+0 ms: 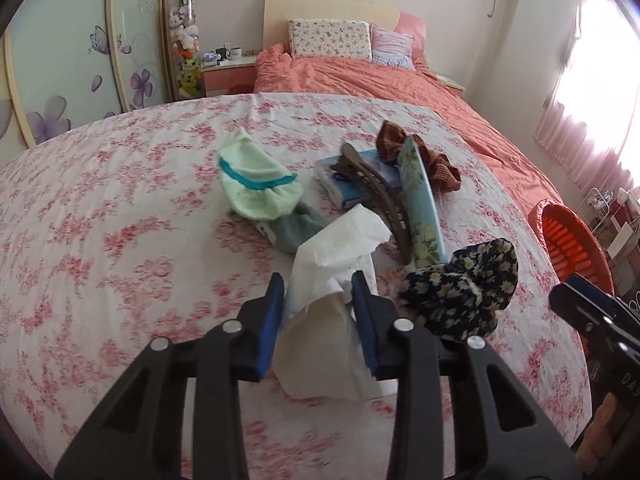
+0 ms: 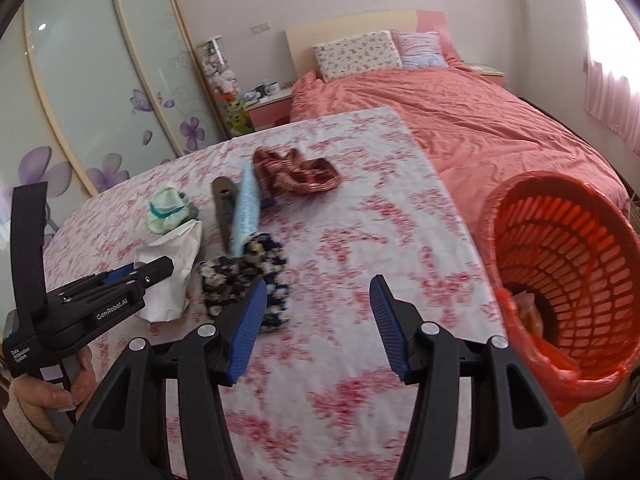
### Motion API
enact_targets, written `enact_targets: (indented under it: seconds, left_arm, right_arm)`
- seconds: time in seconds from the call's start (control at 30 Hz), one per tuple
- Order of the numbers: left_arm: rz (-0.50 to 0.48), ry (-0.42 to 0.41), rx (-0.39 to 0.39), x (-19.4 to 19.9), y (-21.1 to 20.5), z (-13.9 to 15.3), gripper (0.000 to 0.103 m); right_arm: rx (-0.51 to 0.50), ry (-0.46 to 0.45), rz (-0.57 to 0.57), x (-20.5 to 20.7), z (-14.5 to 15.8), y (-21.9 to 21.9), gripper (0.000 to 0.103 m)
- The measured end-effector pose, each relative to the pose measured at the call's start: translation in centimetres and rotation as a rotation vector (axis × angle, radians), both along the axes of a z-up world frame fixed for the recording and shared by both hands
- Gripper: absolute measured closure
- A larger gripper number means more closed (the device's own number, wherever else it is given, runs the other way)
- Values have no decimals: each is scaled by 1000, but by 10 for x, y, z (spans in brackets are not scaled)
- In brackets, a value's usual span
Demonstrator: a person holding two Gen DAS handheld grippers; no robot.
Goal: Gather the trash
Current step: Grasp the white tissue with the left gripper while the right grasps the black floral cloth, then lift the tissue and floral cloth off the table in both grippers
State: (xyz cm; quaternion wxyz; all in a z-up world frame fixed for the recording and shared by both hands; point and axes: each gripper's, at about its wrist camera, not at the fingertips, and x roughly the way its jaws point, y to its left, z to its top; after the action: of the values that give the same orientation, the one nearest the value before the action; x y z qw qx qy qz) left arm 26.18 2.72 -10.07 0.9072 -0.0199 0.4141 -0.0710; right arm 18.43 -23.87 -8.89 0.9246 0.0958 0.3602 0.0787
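Note:
A crumpled white tissue (image 1: pixel 332 248) lies on the flowered sheet (image 1: pixel 120 208), and its near end fills the gap between my left gripper's (image 1: pixel 319 290) blue pads, which press on it from both sides. The right wrist view shows the same gripper (image 2: pixel 166 268) from the side, tips in the tissue (image 2: pixel 176 256), a hand on its handle. My right gripper (image 2: pixel 318 292) hovers open over bare sheet with nothing between its fingers; its tip (image 1: pixel 568 296) shows at the right edge of the left wrist view. An orange slatted basket (image 2: pixel 520 186) with a red liner stands at the bed's right side.
Around the tissue lie a green knitted sock (image 1: pixel 256 184), a brown hair clip (image 1: pixel 384 204), a blue floral pack (image 1: pixel 424 204), a dark flowered scrunchie (image 1: pixel 464 292), a brown scrunchie (image 1: pixel 416 156) and a blue packet (image 1: pixel 360 176). Pillows and an orange duvet lie beyond.

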Motion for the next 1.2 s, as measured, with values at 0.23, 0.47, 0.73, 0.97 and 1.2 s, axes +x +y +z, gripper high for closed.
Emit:
enact_targets:
  seconds: [0.23, 0.47, 0.73, 0.97, 1.2]
  left_arm:
    - [85, -8, -7, -10, 54, 1, 73]
    - [119, -2, -26, -12, 81, -4, 59]
    - [108, 4, -27, -7, 74, -7, 46]
    - [92, 12, -23, -4, 64, -9, 45]
    - [68, 21, -22, 0, 55, -14, 44]
  right_arm:
    - [-10, 35, 45, 20, -15, 39, 44]
    - [-51, 106, 57, 39, -33, 59, 37]
    - [-77, 106, 42, 34, -31, 46, 76]
    - [-133, 108, -93, 39, -31, 23, 81]
    - [-99, 116, -87, 44, -33, 20, 78]
